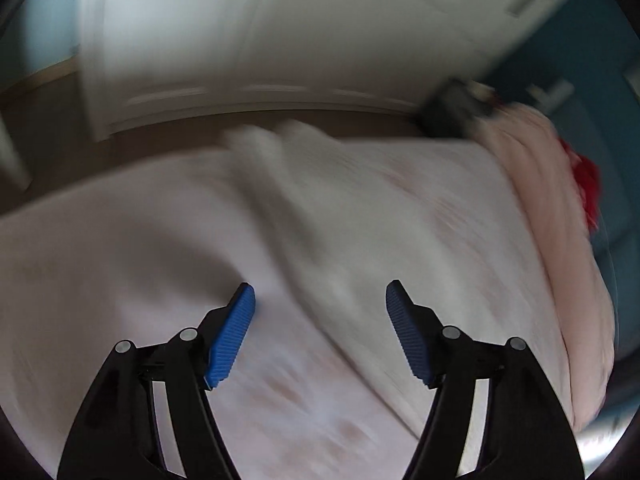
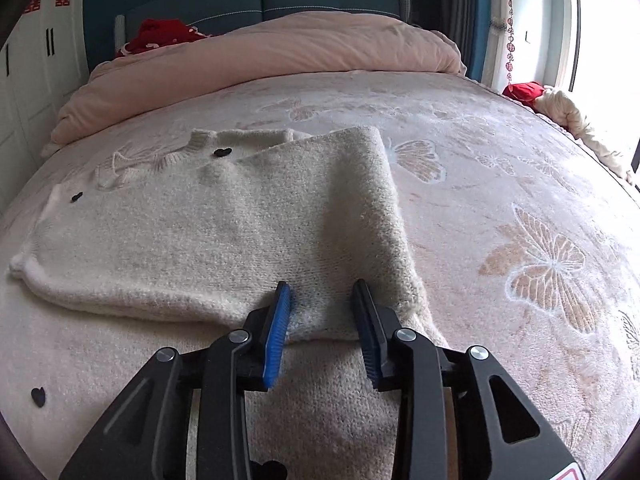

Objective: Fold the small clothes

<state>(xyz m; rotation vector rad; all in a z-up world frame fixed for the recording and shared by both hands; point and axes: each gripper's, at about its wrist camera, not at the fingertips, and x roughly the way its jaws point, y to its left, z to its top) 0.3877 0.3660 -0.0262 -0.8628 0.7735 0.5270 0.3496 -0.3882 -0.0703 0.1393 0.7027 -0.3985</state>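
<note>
Right wrist: sweater (image 2: 208, 232) lies crosswise, neck away.

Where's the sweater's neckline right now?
In the right wrist view the ribbed neckline lies at the sweater's far end, left of centre, toward the pink duvet, with a black heart button just below it.

Between our right gripper's (image 2: 322, 316) ribbed blue rubbery pads (image 2: 276, 336) we see the sweater (image 2: 224, 232), a fuzzy cream knit with small glossy black hearts (image 2: 222, 152). Under the fingers the bedspread (image 2: 500, 184) looks plush, with raised butterfly patterns. Beyond the fingertips lies a smooth matt pink duvet (image 2: 280, 56).
</note>
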